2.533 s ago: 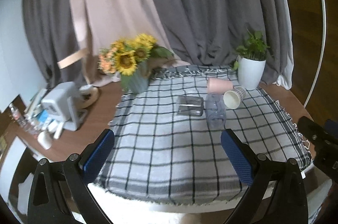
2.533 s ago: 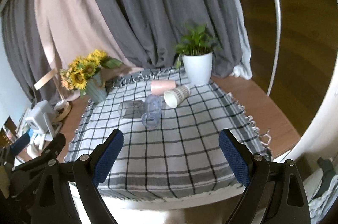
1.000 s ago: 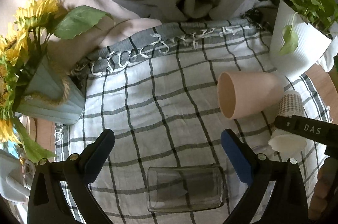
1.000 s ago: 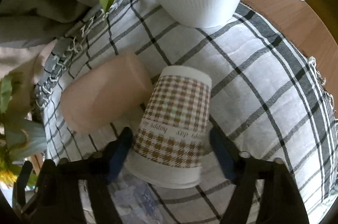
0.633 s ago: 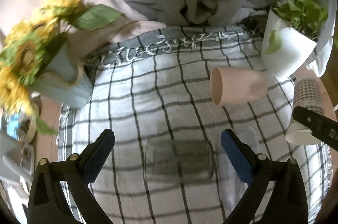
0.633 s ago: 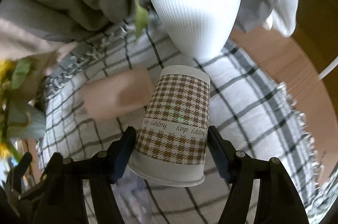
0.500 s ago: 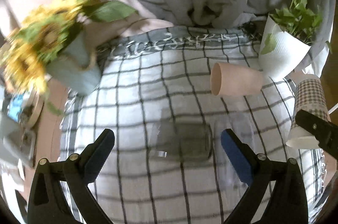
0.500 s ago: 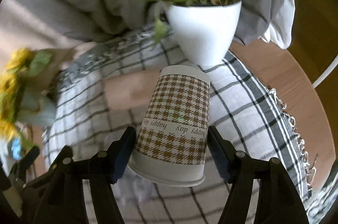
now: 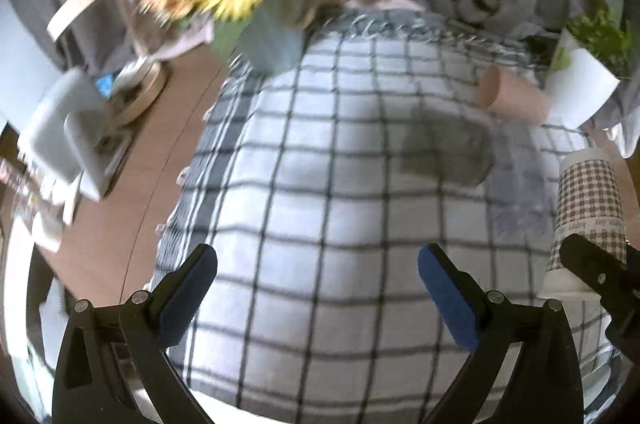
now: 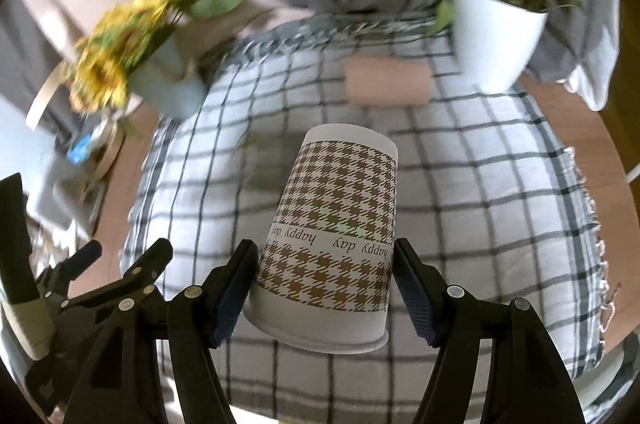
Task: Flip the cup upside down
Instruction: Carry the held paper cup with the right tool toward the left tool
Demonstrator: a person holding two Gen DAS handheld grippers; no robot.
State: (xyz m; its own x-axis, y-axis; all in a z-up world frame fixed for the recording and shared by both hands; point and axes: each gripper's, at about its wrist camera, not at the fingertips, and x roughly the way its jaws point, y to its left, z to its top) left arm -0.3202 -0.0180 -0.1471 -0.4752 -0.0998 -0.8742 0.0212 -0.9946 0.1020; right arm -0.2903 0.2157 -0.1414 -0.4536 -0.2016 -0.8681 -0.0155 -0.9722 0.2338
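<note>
My right gripper (image 10: 325, 288) is shut on a paper cup with a brown houndstooth print (image 10: 336, 248), held above the checked cloth with its rim toward me and its base pointing away. The same paper cup (image 9: 588, 212) shows at the right edge of the left wrist view, rim down, in the right gripper's fingers (image 9: 596, 276). My left gripper (image 9: 316, 288) is open and empty above the cloth's near left part. A pink cup (image 10: 388, 86) lies on its side at the far end of the cloth; it also shows in the left wrist view (image 9: 512, 96).
A checked cloth (image 9: 320, 184) covers the table. A clear glass (image 9: 444, 152) and a clear plastic cup (image 9: 516, 192) lie blurred on it. A sunflower vase (image 9: 272, 40) stands far left, a white plant pot (image 10: 496, 36) far right. Clutter (image 9: 76, 140) sits on the wooden table at left.
My right gripper closed on the houndstooth cup, lifted it off the cloth and pulled back toward me. My left gripper, still open, pulled back and swung left.
</note>
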